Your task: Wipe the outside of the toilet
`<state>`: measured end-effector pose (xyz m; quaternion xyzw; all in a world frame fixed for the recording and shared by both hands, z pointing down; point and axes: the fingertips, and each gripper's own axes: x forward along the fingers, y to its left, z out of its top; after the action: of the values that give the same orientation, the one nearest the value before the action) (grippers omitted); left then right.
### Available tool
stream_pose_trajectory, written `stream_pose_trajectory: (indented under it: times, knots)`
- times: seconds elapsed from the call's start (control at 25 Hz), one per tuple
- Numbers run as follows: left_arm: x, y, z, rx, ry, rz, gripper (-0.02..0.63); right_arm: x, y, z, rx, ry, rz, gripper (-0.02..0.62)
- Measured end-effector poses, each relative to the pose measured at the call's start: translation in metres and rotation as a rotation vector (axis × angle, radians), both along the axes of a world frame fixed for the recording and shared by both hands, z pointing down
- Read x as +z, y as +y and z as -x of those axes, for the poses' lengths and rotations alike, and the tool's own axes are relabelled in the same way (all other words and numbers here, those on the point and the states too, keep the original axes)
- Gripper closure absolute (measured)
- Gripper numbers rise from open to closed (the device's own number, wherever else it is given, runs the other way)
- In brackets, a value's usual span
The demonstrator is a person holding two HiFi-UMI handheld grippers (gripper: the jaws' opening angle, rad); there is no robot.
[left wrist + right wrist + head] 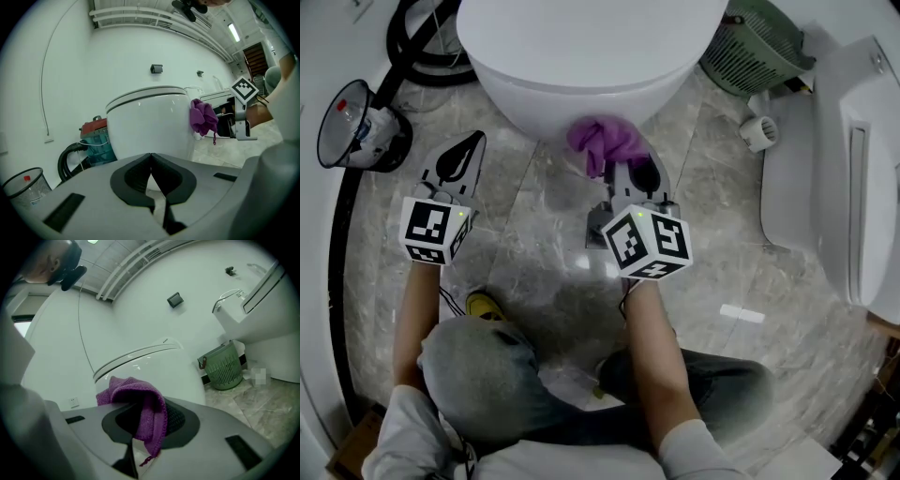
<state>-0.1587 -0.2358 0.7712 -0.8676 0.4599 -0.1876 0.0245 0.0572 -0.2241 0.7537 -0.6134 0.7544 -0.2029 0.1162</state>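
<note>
A white toilet (pixel 581 66) fills the top of the head view, with its lid down. My right gripper (pixel 630 169) is shut on a purple knitted cloth (pixel 605 142), which is pressed against the lower front of the bowl. The right gripper view shows the cloth (pixel 140 404) draped over the jaws, with the toilet (pixel 150 366) just behind it. My left gripper (pixel 459 161) hovers to the left of the bowl, shut and holding nothing. From the left gripper view the toilet (pixel 150 122) stands ahead, and the cloth (pixel 202 117) hangs at its right side.
A black hose (pixel 422 47) and a clear wire bin (pixel 356 127) sit at the left. A green basket (pixel 755 47) stands behind the toilet on the right, beside a white fixture (pixel 844 169). A red and teal vacuum (pixel 96 136) stands left of the bowl.
</note>
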Motion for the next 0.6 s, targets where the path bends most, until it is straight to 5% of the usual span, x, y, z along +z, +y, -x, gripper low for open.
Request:
stream_pose_trajectory:
  times: [0.32, 0.6]
  knots:
    - [0.000, -0.002, -0.002, 0.002, -0.018, -0.006, 0.589, 0.001, -0.022, -0.074, 0.156, 0.036, 0.008, 0.499]
    - [0.006, -0.004, 0.002, -0.006, -0.012, 0.006, 0.589, 0.007, 0.002, -0.099, 0.217, 0.031, -0.019, 0.500]
